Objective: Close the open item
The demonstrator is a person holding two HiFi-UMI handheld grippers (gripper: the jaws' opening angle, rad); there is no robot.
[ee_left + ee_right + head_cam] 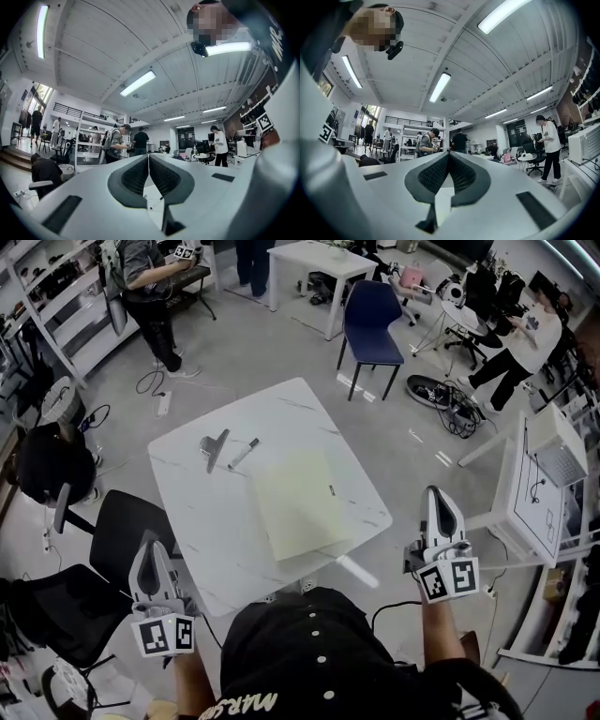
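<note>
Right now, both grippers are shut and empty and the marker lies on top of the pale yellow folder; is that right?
Not quite: the head view shows the marker on the bare table, beside the clip and apart from the pale yellow folder. The left gripper and right gripper are indeed shut and empty.

Pale yellow-green folder (295,502), white table (187,465) with faint grey marbling, dull grey clip (214,448), light grey pen (243,455) with a dark end, navy blue chair (370,320), pale grey left gripper (150,545) and right gripper (437,495) bearing black-and-white square markers, dark grey ribbed pads (136,176), grey floor (281,343).
</note>
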